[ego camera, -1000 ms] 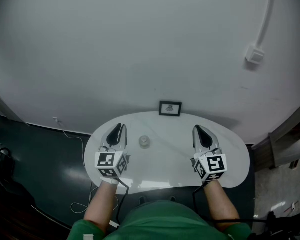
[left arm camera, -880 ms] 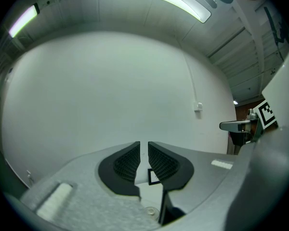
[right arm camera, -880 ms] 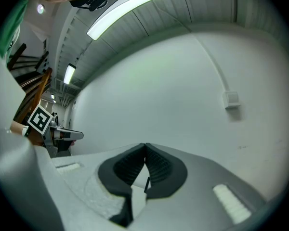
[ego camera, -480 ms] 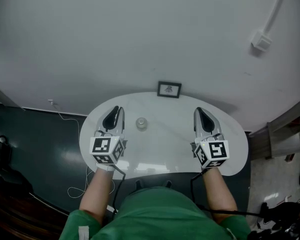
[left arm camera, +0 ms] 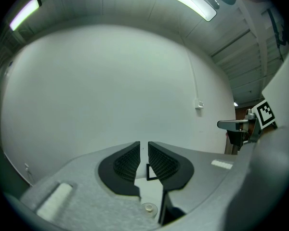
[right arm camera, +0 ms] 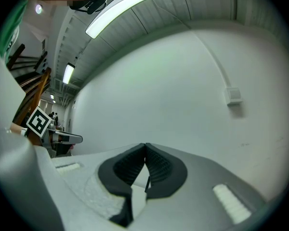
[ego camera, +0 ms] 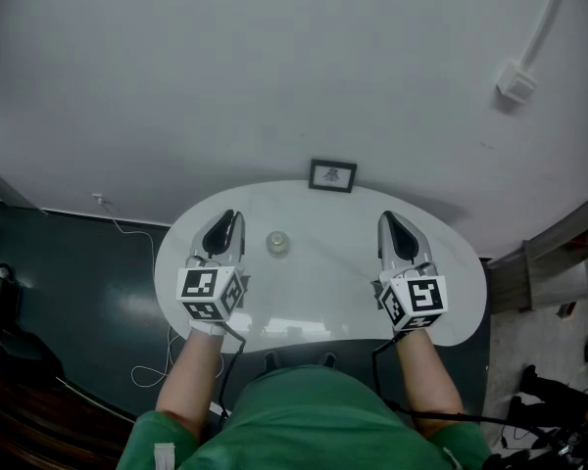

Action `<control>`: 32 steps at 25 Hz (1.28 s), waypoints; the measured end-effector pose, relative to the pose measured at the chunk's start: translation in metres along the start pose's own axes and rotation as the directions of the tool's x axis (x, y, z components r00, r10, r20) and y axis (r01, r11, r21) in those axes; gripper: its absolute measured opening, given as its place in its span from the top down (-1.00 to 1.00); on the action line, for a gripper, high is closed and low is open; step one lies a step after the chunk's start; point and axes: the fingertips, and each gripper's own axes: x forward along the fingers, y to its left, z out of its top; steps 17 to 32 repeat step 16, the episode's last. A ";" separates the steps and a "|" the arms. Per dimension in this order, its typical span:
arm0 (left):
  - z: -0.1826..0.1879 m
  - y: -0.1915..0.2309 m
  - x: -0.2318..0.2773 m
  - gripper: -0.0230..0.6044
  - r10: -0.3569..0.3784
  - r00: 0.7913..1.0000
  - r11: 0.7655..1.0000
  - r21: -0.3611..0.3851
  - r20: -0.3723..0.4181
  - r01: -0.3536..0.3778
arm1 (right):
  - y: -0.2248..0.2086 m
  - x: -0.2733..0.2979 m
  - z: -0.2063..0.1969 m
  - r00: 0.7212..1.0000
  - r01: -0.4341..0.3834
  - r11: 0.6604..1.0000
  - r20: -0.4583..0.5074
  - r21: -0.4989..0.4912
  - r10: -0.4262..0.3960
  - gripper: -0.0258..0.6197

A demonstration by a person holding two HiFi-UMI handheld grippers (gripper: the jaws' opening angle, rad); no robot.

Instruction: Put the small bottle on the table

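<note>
Small bottle (ego camera: 277, 243) upright on the white table (ego camera: 323, 287), far-left part, just right of the left gripper (ego camera: 227, 223) and apart from it. Left gripper clenched on nothing, pointing level toward the far wall. Right gripper (ego camera: 392, 225) likewise closed and empty, well right of the bottle. Both low over the table, flanking the bottle, probably idle: bottle already set down, task seemingly done. Small framed card (ego camera: 332, 175) at far edge.

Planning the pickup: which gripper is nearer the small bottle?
The left gripper: the small bottle stands beside its tips, while the right gripper is farther off.
</note>
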 end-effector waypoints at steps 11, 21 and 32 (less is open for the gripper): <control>-0.016 0.002 0.012 0.74 -0.012 0.999 1.000 -0.028 -0.039 0.011 | -0.004 0.008 -0.007 1.000 0.010 1.000 -0.014 0.007 -0.010 0.93; -0.025 -0.002 0.022 0.74 -0.021 0.999 1.000 -0.016 -0.043 0.020 | -0.008 0.012 -0.007 1.000 0.010 1.000 -0.013 -0.019 -0.010 0.93; -0.025 -0.002 0.022 0.74 -0.021 0.999 1.000 -0.016 -0.043 0.020 | -0.008 0.012 -0.007 1.000 0.010 1.000 -0.013 -0.019 -0.010 0.93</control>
